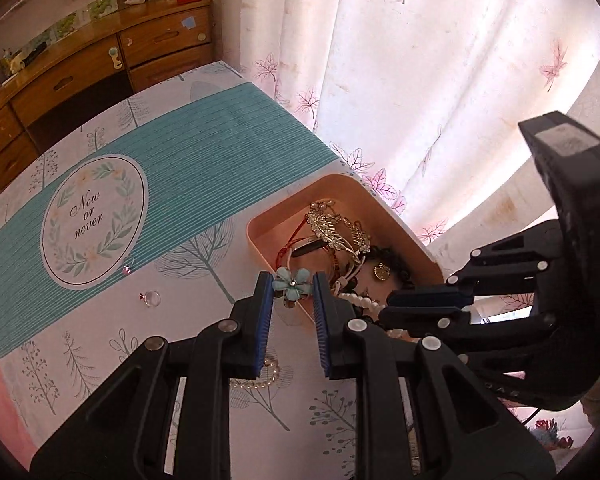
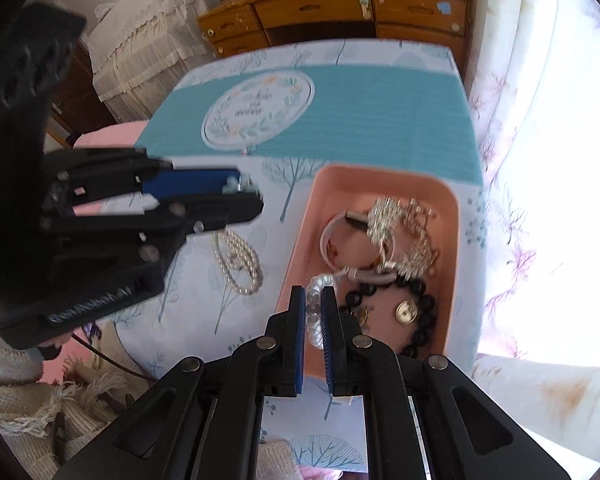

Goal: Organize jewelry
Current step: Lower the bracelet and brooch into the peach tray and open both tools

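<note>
Your left gripper (image 1: 293, 286) has its fingers narrowed onto a pale blue flower ornament (image 1: 292, 283), pinched at the petals right at the near rim of the pink tray (image 1: 396, 216); holding it by the edge like that probably lets it drop clear once you let go. Your right gripper (image 2: 313, 312) has its fingers drawn close around a white bead bracelet (image 2: 314, 308), the loop standing upright between the pads above the tray's near end, likely so it can be lowered in without snagging.

Inside the tray lie a gold filigree hair comb (image 1: 338, 230), a black bead strand with a gold coin charm (image 2: 406, 312), a pale bangle (image 2: 332, 240) and a red cord (image 1: 288, 250), all tangled together.

Out on the counter (image 1: 204, 256) a pearl necklace (image 2: 238, 260) lies beside the tray, and two small rings (image 1: 148, 299) rest well apart near the teal runner (image 1: 204, 168), not yet collected.
</note>
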`<state>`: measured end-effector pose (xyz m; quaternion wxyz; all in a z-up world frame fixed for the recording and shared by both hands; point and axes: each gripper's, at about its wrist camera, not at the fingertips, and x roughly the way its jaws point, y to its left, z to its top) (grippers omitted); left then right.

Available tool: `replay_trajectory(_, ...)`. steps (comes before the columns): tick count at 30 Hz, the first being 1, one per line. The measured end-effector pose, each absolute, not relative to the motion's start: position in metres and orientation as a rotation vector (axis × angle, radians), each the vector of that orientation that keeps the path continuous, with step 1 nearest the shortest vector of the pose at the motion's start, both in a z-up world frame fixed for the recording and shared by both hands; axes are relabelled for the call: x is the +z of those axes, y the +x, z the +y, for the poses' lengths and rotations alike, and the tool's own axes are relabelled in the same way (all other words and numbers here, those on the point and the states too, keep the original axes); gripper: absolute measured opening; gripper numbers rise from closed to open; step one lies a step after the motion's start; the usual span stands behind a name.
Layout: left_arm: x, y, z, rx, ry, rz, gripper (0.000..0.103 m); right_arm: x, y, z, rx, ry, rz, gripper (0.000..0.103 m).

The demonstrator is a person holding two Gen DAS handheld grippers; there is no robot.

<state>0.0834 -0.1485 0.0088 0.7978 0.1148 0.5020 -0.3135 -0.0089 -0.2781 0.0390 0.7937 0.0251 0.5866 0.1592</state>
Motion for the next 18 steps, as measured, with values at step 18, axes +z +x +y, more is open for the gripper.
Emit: replay_trajectory(18, -0.036, 0.065, -0.190, -0.776, 0.299, 1.171, 0.017, 0.014, -0.029, -0.338, 0.091, 0.268, 1.247, 0.010)
